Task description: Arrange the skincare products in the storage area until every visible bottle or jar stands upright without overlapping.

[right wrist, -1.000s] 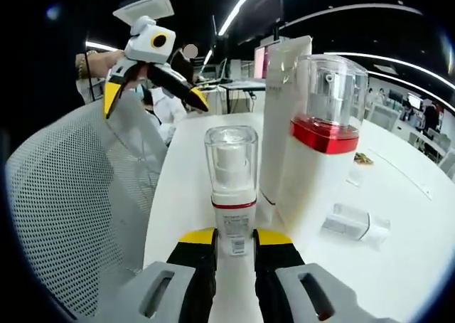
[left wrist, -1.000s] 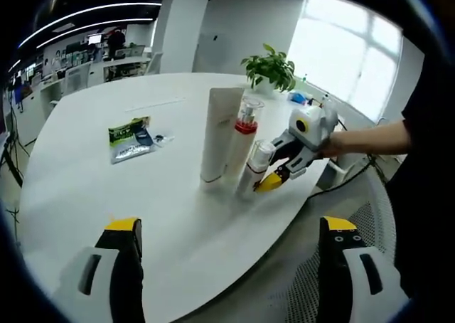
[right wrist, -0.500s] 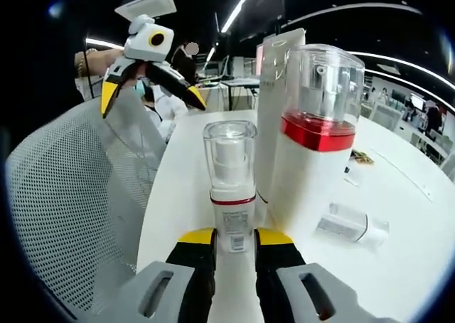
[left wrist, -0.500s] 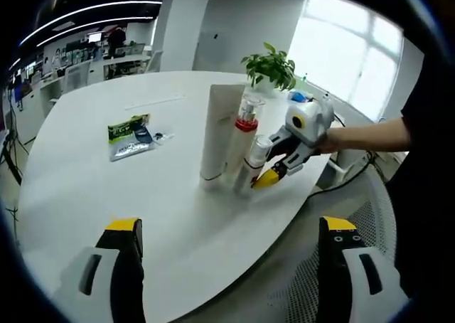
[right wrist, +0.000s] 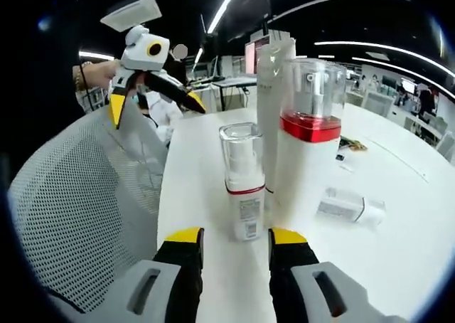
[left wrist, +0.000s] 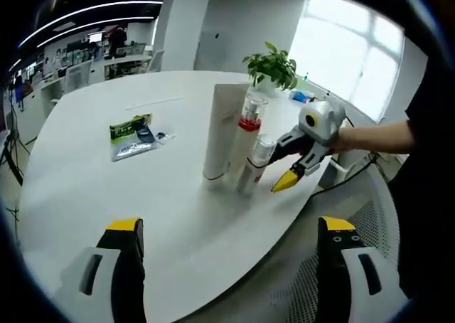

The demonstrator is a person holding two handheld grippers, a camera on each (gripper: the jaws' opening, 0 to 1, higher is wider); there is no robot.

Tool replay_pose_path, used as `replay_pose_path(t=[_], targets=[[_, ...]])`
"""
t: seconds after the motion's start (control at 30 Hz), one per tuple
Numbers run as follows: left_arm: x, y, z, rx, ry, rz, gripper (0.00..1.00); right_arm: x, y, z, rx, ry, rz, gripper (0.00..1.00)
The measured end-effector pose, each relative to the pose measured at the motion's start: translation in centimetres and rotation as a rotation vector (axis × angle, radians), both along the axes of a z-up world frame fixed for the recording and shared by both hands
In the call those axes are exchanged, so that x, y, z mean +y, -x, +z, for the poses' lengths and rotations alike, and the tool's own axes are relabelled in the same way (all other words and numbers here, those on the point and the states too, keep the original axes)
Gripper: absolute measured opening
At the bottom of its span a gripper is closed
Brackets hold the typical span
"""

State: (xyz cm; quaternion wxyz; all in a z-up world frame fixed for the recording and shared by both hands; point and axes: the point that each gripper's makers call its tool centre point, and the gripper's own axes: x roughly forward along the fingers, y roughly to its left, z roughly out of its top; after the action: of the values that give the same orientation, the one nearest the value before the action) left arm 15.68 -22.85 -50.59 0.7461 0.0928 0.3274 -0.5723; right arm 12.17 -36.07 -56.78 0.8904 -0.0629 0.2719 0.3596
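Bottle [right wrist: 242,195] stands upright just beyond right gripper's [right wrist: 235,239] parted fingers.

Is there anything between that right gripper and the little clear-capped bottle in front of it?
Nothing visible. The right gripper is open just short of the small bottle, with bare table between. The red-banded pump bottle stands beside it, not in between.

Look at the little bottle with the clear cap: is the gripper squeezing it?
No, the right gripper is open, its jaws apart from the small bottle, which stands alone on the table.
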Motion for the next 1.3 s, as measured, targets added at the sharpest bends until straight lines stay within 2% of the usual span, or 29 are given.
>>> replay_pose_path(t=[0.23,0.53,0.9,1.2,1.3], targets=[[0.0,-0.4,0.2,0.001,0.016,0.025,0.94,0.1,0.7,1.3,-0.006,-0.039,-0.064,0.45],[1.8,-2.2,0.2,-0.001,0.015,0.088,0.92,0.4,1.5,3.0,-0.005,-0.052,-0.173,0.65],[3.0,-4.7,0.0,-0.004,0.007,0.133,0.92,-0.4,1.5,6.2,-0.076,-0.102,-0.312,0.80],[3.5,-5.2,-0.1,-0.003,0.001,0.151,0.92,-0.7,1.9,6.0,-0.063,-0.063,-0.383,0.97],[3.8,-5.1,-0.2,-0.001,-0.001,0.156,0.92,-1.1,1.7,6.0,-0.065,-0.076,-0.435,0.99]])
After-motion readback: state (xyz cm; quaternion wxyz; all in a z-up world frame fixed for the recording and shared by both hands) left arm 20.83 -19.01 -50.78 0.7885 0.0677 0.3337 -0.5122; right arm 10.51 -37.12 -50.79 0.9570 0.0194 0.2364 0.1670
